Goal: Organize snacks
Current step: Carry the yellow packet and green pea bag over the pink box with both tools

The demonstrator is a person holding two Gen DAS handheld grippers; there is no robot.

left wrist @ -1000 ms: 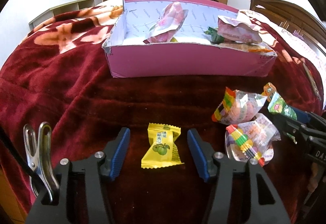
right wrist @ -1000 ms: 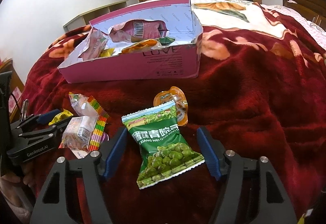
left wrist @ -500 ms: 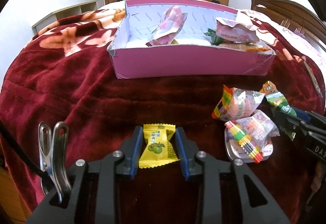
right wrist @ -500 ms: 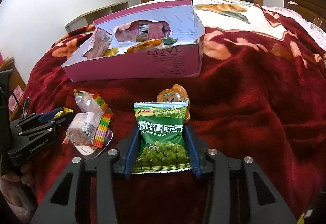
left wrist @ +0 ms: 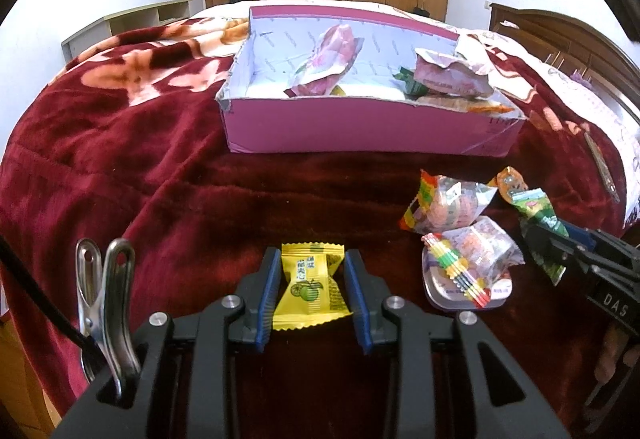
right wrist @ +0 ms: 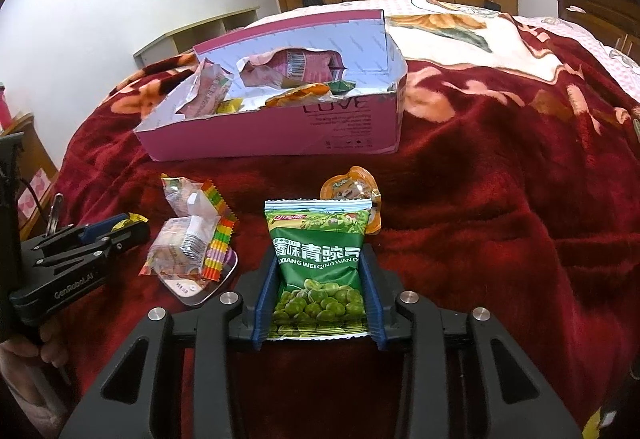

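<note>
L gripper pinches yellow candy; R gripper clamps pea bag. Both light, crinkly; grip mid-body. Box at 12.

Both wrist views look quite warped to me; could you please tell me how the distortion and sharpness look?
Left wrist view: dark round fisheye border, pink box edges bowed, yellow candy sharp. Right wrist view: same border, green pea bag lettering crisp.

At the bottom centre of the frame, the right claw pinches a green pea packet between its blue pads. An orange jelly cup lies just behind it. Clear candy bags sit left of centre, the left claw at the left edge, and a pink box above on the red blanket.
</note>
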